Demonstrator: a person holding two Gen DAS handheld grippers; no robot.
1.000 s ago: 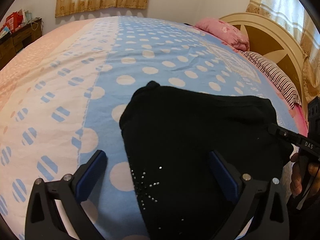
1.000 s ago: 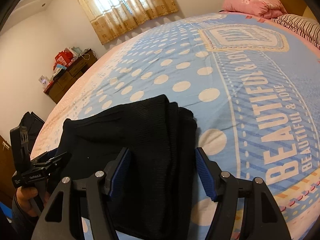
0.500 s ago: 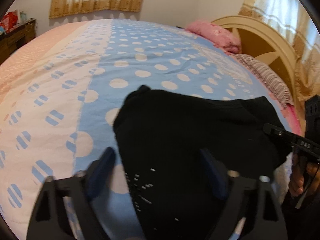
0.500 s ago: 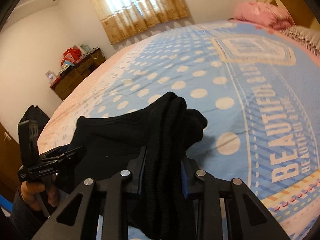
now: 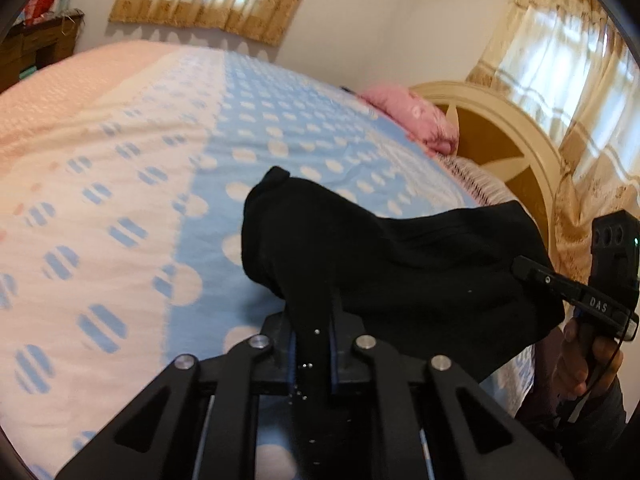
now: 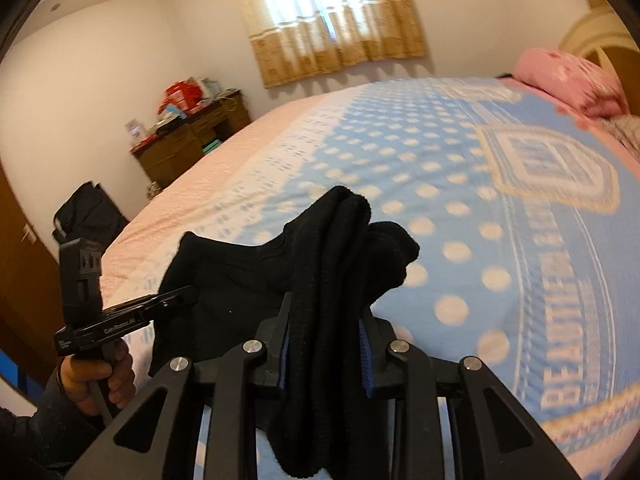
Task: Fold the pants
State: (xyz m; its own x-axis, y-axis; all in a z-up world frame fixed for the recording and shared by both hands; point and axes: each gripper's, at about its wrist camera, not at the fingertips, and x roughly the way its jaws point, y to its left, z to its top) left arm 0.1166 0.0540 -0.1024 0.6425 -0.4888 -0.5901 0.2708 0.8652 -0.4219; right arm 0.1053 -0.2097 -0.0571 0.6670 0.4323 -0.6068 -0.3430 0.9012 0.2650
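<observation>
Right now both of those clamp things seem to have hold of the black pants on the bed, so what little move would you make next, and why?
Probably carry both ends forward together and lay them over the far part. The left gripper, whose jaws have just been closing, pinches one edge of the black pants; the right gripper clamps a thick bunch, and the cloth sags between them above the bedspread.

Both grippers pinching the black pants

Right gripper (image 6: 325, 350) is clamped on a thick bunched fold of the pants (image 6: 340, 248), lifted off the dotted blue bedspread (image 6: 500, 208). Left gripper (image 6: 176, 298) grips the far edge, hand (image 6: 96, 376) underneath.
</observation>
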